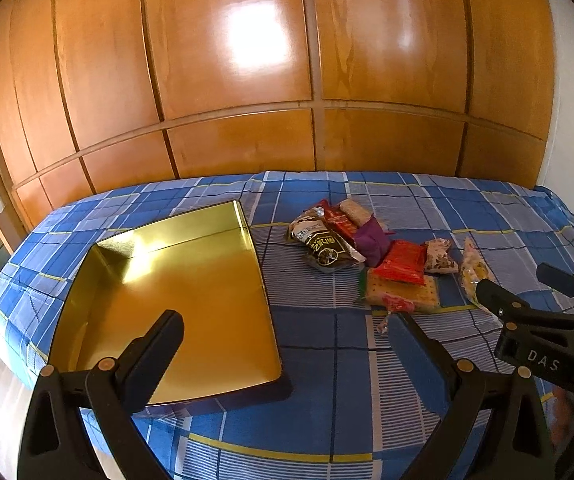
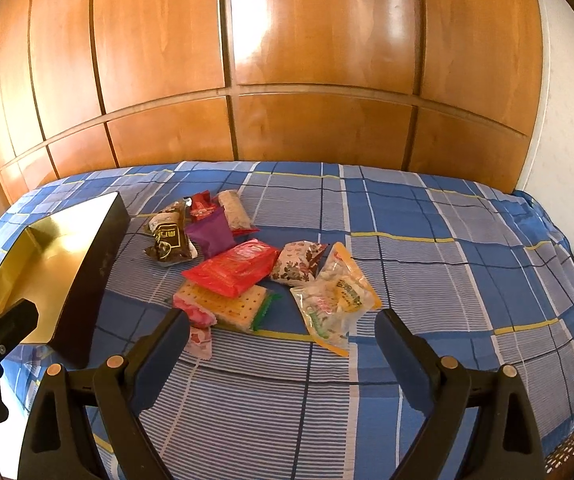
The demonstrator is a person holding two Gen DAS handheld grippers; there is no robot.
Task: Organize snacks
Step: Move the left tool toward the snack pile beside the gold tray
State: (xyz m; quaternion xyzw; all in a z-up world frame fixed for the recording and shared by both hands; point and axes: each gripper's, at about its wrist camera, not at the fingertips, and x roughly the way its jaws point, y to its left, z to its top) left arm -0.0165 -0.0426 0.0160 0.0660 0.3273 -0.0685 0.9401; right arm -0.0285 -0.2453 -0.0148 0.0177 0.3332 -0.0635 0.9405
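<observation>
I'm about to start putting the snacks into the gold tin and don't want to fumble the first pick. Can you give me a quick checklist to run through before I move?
1. Gold tin has nothing in it: ok.
2. Left gripper jaws apart, holding nothing: ok.
3. Right gripper jaws apart, holding nothing: ok.
4. Snacks all outside the tin, on the bedspread: ok.
5. Red packet lies on the cracker pack, so the crackers are not free: not ok.
6. Clear candy bag lies apart from the pile, nearest the right gripper: ok.
</observation>
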